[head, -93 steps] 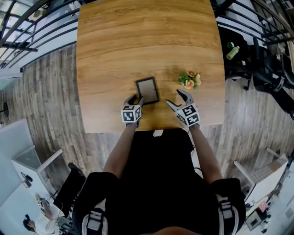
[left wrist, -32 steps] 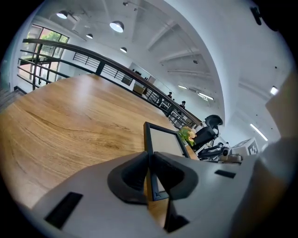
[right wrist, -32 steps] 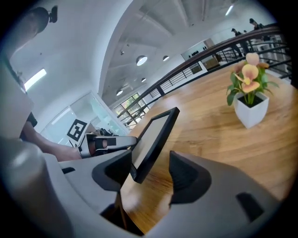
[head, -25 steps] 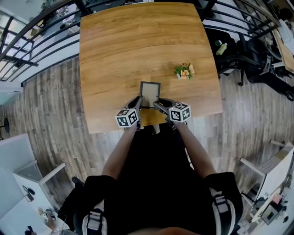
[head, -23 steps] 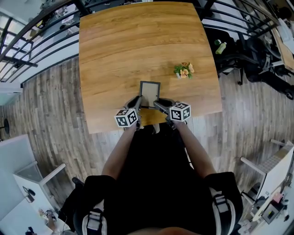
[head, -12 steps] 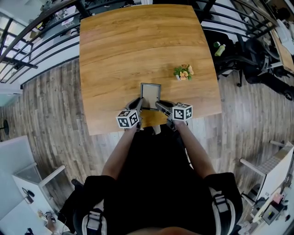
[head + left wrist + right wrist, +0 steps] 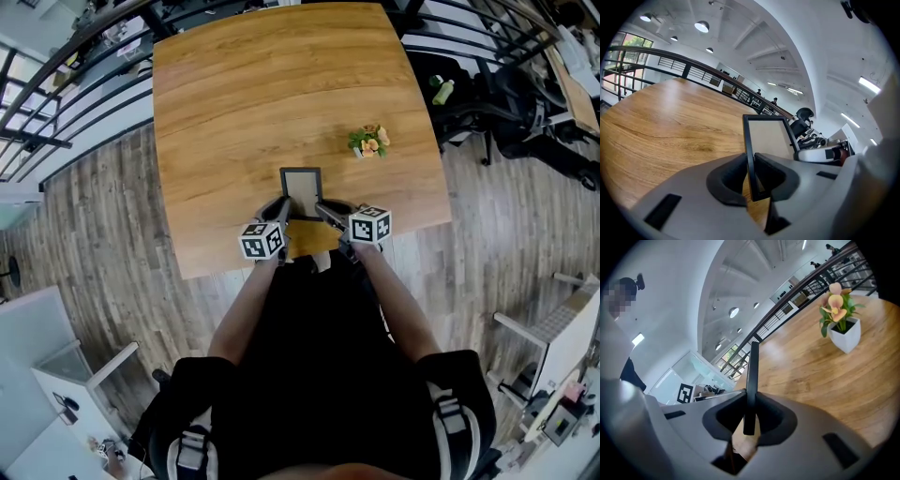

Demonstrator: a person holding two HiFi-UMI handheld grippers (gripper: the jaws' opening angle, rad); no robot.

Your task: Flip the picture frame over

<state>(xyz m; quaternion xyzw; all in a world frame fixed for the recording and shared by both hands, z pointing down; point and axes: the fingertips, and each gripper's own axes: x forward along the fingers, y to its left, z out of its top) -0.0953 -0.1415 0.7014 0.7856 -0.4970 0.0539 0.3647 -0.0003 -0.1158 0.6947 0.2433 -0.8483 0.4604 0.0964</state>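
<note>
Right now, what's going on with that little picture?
A person holds a tool in each hand. The left tool pinches the picture frame by its left side; the right tool has just been closing and now pinches its right side. The flip doesn't look done yet. A small flower pot stands apart on the wooden table.

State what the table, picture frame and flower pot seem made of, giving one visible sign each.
Table: wood or wood veneer, matt, visible grain.
Picture frame: thin black rim, plastic or painted wood.
Flower pot: smooth white, probably ceramic or plastic.
</note>
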